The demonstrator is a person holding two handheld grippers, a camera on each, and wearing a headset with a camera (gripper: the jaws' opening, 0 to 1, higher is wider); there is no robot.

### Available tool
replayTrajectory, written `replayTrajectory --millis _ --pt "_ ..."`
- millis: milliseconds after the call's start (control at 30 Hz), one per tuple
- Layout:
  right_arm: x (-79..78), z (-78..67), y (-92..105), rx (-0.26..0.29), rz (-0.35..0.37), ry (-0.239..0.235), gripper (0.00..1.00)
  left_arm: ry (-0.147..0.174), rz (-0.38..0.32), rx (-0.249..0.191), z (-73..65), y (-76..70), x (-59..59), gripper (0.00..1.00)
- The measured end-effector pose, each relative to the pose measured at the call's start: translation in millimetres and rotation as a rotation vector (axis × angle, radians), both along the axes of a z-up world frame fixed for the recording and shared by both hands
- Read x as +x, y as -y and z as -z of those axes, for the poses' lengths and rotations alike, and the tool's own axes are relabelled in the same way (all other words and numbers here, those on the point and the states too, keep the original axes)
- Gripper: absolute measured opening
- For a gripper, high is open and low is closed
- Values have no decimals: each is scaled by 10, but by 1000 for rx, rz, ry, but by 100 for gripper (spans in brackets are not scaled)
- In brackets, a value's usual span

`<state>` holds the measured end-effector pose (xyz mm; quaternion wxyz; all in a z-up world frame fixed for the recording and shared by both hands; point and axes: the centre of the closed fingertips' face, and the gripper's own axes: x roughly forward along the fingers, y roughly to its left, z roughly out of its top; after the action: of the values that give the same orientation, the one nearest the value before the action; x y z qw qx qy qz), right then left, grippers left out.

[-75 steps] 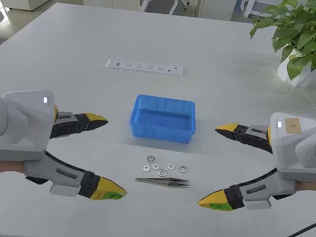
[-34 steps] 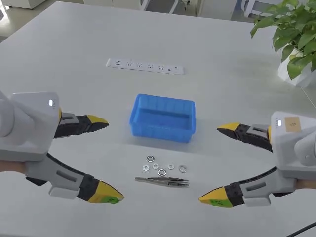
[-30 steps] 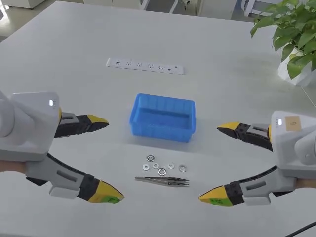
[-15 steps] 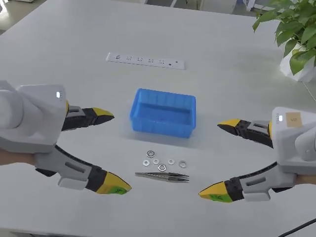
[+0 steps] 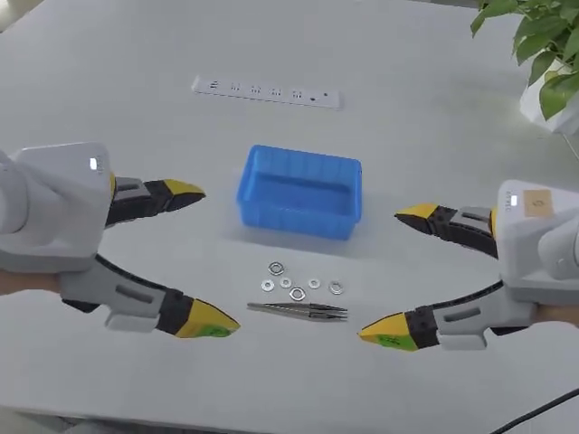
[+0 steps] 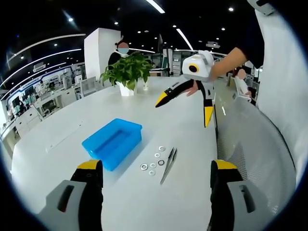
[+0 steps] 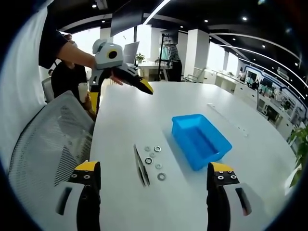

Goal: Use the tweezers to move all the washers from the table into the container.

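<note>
A blue plastic container [image 5: 297,220], rectangular with ribbed walls and a bare bottom, is sitting in the middle of a smooth pale grey desk [image 5: 434,136]. Just in front of the container, on the person's side, a small cluster of flat metal washers [image 5: 296,293] is lying on the desk. They are shiny rings, and in the gripper views they are too small to count. Slim steel tweezers [image 5: 298,310] are lying just beyond the washers from the container, their length running parallel to its long front wall and not touching the rings.

The left gripper [image 5: 213,258] is hovering to the left of the container with its yellow-tipped black jaws spread wide and nothing between them. The right gripper [image 5: 384,275] is hovering to the right of the container, likewise gaping wide and gripping nothing. Both have white moulded bodies.

Behind the container, a long white power strip [image 5: 265,91] is lying flat; its sockets are hard to make out. Far to the container's right, a leafy green plant [image 5: 543,45] is being cut off by the picture's edge. In the right gripper view, a grey mesh chair back [image 7: 48,144] is showing at the desk's edge.
</note>
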<state>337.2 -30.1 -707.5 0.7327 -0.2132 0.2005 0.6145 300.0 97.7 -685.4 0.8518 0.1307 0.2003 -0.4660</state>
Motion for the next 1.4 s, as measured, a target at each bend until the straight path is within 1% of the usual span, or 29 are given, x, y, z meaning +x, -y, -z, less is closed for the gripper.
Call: replayTrajectory --millis 133,200,233,267,300,333,400,467,500,533,567,600,633,667,733,767,833,900,1033,1067,1100,1133,1167,1200,1233,1267,1333,1367,1400 --pt "-9 -9 -32 7 -5 -5 90 9 7 7 24 8 17 95" --pt "-2 -22 -63 26 -8 -11 88 7 15 7 47 20 20 93" --pt "-15 -38 -89 34 -12 -10 86 7 21 14 69 23 18 92" --pt "-20 -33 -97 32 -15 -12 85 11 35 41 113 17 14 91" --pt "-24 -21 -100 28 -19 -12 83 15 40 58 136 10 15 90" --pt "-37 -6 -110 22 -27 -13 82 12 51 68 163 22 6 88" --pt "-59 15 -127 18 -37 -22 80 5 62 65 188 42 0 84" --pt "-56 45 -117 15 -44 -25 78 -5 72 70 236 54 -2 83" --pt "-54 58 -135 11 -47 -29 77 -5 74 81 269 51 1 84" --pt "-41 96 -137 5 -48 -36 76 0 80 109 334 29 12 84" --pt "-25 122 -135 0 -44 -37 75 -9 79 116 381 22 15 83" --pt "-20 135 -136 -1 -45 -37 74 -21 78 117 415 19 17 83" --pt "-15 161 -138 -4 -47 -44 72 -45 67 100 450 25 22 82" --pt "-14 170 -141 -5 -46 -47 70 -56 60 91 468 32 26 81" --pt "-16 182 -148 -3 -43 -48 70 -72 60 69 487 62 21 81" --pt "-10 206 -155 -5 -39 -50 70 -75 53 65 509 70 33 80" --pt "8 256 -156 -19 -35 -47 69 -75 49 75 543 86 46 78" --pt "17 311 -159 -26 -37 -57 67 -77 49 63 555 122 51 76" --pt "-27 402 -215 -34 -48 -71 57 -80 52 63 610 174 60 69" --pt "-57 438 -243 -35 -56 -79 55 -92 56 52 631 199 54 68" --pt "-76 460 -263 -35 -58 -86 55 -114 60 41 647 219 34 67" --pt "-97 500 -287 -40 -59 -94 55 -153 73 7 658 269 -15 65" --pt "-123 521 -302 -41 -67 -104 55 -143 76 12 668 266 -1 62" --pt "-149 561 -319 -47 -77 -115 54 -136 82 29 700 270 -2 60" --pt "-160 584 -329 -52 -83 -116 53 -132 88 44 727 269 -6 58" --pt "-171 602 -339 -54 -88 -118 51 -134 89 48 745 271 -5 58" --pt "-183 648 -370 -59 -95 -126 48 -143 90 54 794 277 4 57" --pt "-179 688 -387 -66 -96 -129 46 -167 80 52 834 282 8 56" --pt "-180 706 -399 -71 -96 -133 44 -174 78 53 856 291 12 57"
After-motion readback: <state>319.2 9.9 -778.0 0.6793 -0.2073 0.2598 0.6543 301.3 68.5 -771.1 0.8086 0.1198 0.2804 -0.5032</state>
